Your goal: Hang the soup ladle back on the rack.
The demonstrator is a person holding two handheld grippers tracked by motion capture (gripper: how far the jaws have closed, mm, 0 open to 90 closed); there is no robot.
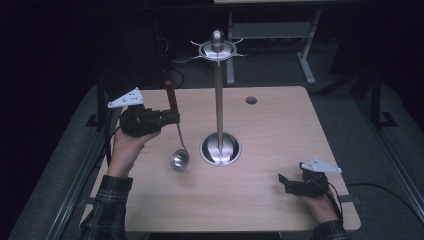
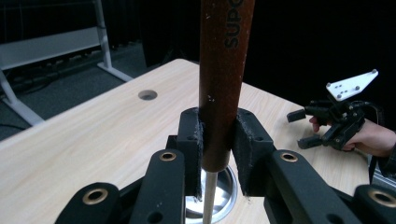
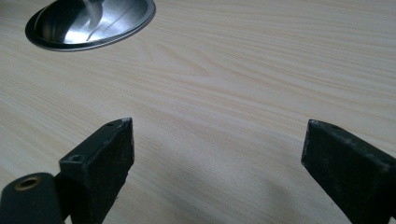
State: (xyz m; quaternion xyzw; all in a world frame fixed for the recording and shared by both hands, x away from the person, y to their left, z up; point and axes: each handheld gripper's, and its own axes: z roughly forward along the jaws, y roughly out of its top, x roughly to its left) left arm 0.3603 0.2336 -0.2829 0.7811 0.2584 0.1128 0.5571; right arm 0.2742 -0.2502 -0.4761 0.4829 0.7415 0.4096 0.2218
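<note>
High view: the left gripper (image 1: 172, 118) holds a ladle (image 1: 176, 131) above the left half of the wooden bench (image 1: 280, 135). The ladle hangs close to upright, its long axis running from the brown wooden handle (image 1: 170, 96) at the top, down a thin metal shaft, to the shiny bowl (image 1: 179, 160) at the bottom, which sits just over the bench top and just left of the stand's round base (image 1: 220, 149). The handle end leans slightly away toward the far-left side, so the bowl end points down and toward the person.

From the left gripper view, the two padded fingers (image 2: 189, 140) are clenched on the lower end of the wooden handle (image 2: 224, 74), one on each side, with the metal shaft dropping out below them. The handle rises straight out of the grip and carries dark lettering near its top.

A tall metal stand (image 1: 218, 90) rises from the middle of the bench, with a knob and short hooks at its top.

The right gripper (image 1: 284, 182) rests low at the near right of the bench, well apart from the ladle. In the right gripper view its fingers (image 3: 109, 154) stand wide and released over bare wood, the stand's base (image 3: 91, 23) farther off.
</note>
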